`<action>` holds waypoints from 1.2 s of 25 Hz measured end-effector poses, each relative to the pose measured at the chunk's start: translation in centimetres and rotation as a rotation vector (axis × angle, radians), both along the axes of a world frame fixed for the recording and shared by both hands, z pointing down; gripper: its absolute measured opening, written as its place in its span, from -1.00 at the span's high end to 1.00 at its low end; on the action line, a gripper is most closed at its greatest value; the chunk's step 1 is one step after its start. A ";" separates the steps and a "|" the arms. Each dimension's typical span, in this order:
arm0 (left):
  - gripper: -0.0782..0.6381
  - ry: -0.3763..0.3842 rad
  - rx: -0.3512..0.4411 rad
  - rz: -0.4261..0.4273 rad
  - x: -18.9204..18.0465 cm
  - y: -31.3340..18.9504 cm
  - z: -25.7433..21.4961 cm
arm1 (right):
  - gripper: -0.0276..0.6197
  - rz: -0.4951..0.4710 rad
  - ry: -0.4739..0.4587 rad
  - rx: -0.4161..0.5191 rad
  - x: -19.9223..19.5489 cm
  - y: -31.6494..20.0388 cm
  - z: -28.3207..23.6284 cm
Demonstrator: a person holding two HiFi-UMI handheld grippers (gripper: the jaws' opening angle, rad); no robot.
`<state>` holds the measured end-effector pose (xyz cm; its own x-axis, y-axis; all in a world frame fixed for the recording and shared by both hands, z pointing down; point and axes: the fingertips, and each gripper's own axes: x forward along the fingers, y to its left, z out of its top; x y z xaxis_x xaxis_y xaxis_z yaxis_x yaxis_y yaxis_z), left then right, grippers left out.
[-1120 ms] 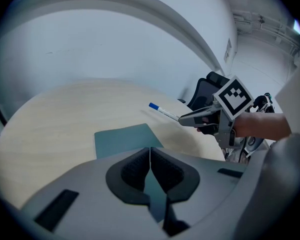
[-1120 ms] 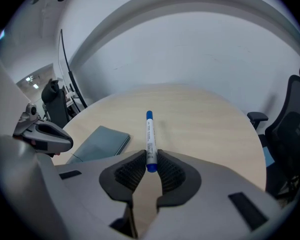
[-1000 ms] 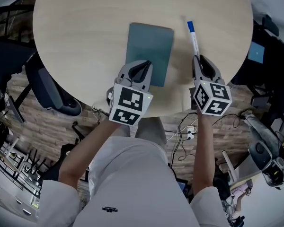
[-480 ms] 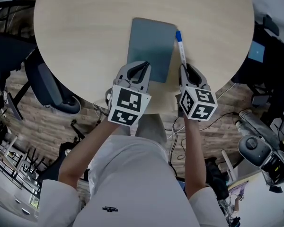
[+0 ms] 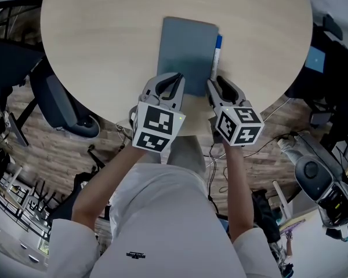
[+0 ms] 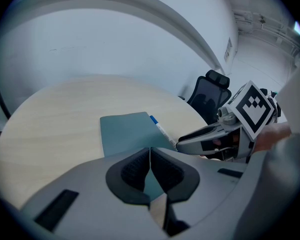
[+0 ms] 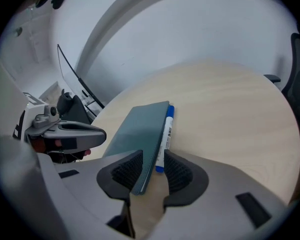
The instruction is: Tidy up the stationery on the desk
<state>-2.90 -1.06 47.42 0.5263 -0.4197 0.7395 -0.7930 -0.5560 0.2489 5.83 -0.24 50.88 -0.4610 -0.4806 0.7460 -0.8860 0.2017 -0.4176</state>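
Right tongs [image 7: 152,160] opening, pen [image 7: 166,131] between; left tongs [image 6: 150,156] shut.

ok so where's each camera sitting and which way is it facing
Head view: on the person's head, aimed steeply down at the round table; shows their body, arms, left gripper and right gripper.
Left gripper view: on the left gripper, looking along its shut jaws over the notebook toward a wall; right gripper at right.
Right gripper view: on the right gripper, looking along jaws that have just been opening, pen end and notebook edge between them; left gripper at left.
Shared: all show the pen along the notebook's edge.
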 end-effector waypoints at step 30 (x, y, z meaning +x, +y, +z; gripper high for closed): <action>0.71 -0.016 0.054 -0.002 0.3 0.6 -3.9 | 0.49 -0.037 0.031 0.074 -0.4 0.6 -3.3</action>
